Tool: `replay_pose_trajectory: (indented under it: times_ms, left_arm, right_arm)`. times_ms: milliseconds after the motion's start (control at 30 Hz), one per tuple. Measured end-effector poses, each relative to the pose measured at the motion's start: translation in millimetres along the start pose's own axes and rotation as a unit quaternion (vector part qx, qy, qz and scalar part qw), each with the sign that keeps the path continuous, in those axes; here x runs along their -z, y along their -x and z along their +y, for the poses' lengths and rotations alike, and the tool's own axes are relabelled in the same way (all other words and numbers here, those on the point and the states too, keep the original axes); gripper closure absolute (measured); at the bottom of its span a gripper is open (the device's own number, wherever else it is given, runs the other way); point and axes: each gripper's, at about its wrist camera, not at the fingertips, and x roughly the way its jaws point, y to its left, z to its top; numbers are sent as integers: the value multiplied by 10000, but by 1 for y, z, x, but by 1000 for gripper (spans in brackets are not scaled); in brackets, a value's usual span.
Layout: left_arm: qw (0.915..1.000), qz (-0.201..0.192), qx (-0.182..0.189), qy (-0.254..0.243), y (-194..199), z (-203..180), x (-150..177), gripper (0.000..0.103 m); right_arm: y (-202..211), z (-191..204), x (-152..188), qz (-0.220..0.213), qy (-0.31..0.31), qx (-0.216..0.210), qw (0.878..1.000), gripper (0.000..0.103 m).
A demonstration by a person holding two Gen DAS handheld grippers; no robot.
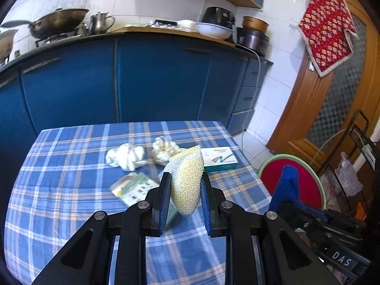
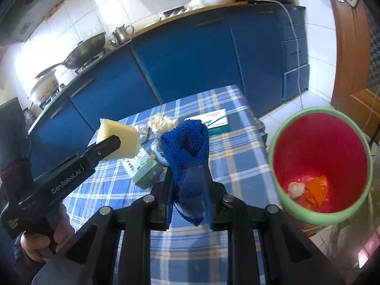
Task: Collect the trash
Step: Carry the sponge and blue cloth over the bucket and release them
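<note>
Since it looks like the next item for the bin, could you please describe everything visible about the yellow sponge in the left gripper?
The yellow sponge is a scouring pad: pale yellow foam on one face, a bumpy, mesh-like whitish cover on the other. It is lifted off the checked tablecloth, standing roughly on end and tilted, pinched between the jaws of the left gripper, whose blue pads squeeze its lower part. In the right wrist view its plain foam block juts past the black finger. Nothing else touches it.

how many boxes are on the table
2: a white and green box flat at the table's far right, and a green box nearer, just beyond the left gripper. Grippers may hide more.
</note>
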Motion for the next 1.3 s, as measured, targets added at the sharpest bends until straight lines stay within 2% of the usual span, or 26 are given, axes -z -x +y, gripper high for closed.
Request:
replay_pose_trajectory:
  times_ms: [467,767,1100,1300]
  left_arm:
    - [9973,121,394,-610,-17,-77,-5,79]
    - [9905,262,925,-979,-42,-133,-4,79]
    - [9804,466,1371,-1338,-72,-188,10,79]
    - [9781,685,1376,-1403,-95,-202,19,79]
  right_arm:
    - [34,-60,-2,-328,-401,407,9978,79]
    - [47,-108,2,-489,-760,817,9925,78]
    - [43,-164,13,-385,-1215,1064,9861,78]
    - [38,-185,19,-321,-1373,1120,9836,75]
